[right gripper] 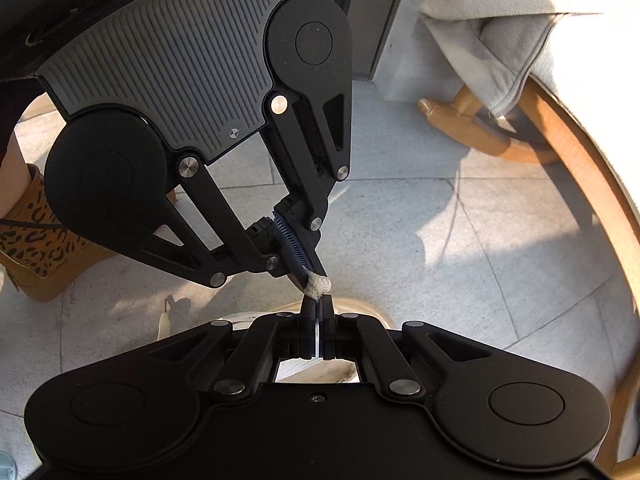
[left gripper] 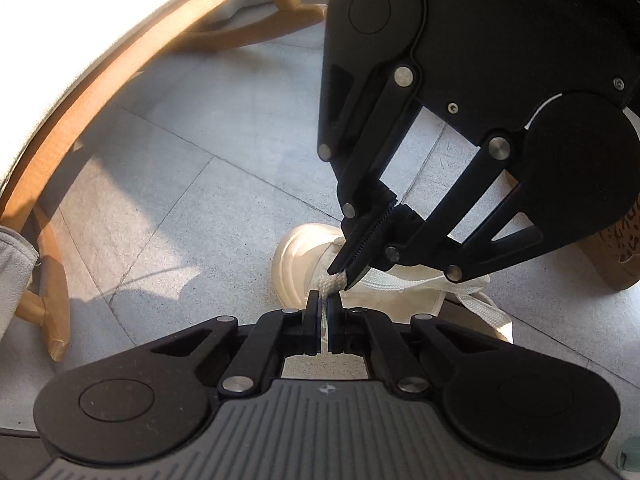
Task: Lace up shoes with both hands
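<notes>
- In the left wrist view, the left gripper [left gripper: 324, 312] fills the bottom edge, its fingers [left gripper: 310, 320] drawn together on a strand of white shoelace [left gripper: 331, 282] that runs up between the pads.
- Just above it, the right gripper [left gripper: 343, 276] comes down from the upper right, its toothed fingers [left gripper: 362, 242] likewise clamped on the same bit of lace, so the two tips nearly meet with only a short woven stretch showing between them.
- Directly beneath both tips sits the cream-white shoe [left gripper: 298, 256] on the floor, toe rounded toward the left of this view; a flat lace crosses its upper and trails off to the right.
- In the right wrist view, the right gripper [right gripper: 319, 308] lies along the bottom, fingers [right gripper: 308, 312] shut on the lace, and the left gripper [right gripper: 310, 274] reaches in from the upper left, pinching the bunched lace end [right gripper: 318, 283] at its tip.
- The shoe [right gripper: 360, 307] shows there only as a pale sliver behind the fingertips.
- The grey tiled floor [left gripper: 180, 168] lies around it, in patches of sun and shadow.
- At the right of the left wrist view stands a tan leopard-print boot [left gripper: 624, 240], near the shoe but apart from it.
- Farther off, a curved wooden chair frame [left gripper: 100, 96] arcs round the edge, with pale grey fabric [right gripper: 500, 52] draped over it.
</notes>
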`<state>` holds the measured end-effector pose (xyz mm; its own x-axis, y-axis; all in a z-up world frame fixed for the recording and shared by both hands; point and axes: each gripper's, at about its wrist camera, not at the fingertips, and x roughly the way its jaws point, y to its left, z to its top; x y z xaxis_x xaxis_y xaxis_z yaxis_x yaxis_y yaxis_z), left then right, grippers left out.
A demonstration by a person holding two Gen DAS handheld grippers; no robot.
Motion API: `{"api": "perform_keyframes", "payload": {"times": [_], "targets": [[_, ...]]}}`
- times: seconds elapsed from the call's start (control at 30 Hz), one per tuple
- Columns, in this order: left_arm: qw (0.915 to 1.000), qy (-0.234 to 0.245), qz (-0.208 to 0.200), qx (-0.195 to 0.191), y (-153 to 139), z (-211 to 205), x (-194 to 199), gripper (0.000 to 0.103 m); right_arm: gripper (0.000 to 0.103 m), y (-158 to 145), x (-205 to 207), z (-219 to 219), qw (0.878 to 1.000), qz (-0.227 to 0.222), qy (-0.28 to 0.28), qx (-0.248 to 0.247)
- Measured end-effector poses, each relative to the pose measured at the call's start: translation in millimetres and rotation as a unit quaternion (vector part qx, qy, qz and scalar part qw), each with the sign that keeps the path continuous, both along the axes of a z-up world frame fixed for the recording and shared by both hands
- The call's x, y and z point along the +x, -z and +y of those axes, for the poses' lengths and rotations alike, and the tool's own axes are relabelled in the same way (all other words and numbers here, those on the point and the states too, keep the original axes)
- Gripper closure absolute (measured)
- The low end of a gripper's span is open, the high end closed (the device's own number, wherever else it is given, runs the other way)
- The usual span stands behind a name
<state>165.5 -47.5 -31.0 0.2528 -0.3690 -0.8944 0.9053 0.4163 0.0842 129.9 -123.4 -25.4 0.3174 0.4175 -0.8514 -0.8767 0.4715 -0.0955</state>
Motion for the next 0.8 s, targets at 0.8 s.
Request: {"api": "perform_keyframes", "payload": {"times": [0.8], "targets": [[0.9076, -0.279, 0.151, -0.275, 63.8, 82.6, 50.4, 0.102, 0.098, 70.6, 95.5, -54.5, 0.942, 0.212, 0.245, 0.087]]}}
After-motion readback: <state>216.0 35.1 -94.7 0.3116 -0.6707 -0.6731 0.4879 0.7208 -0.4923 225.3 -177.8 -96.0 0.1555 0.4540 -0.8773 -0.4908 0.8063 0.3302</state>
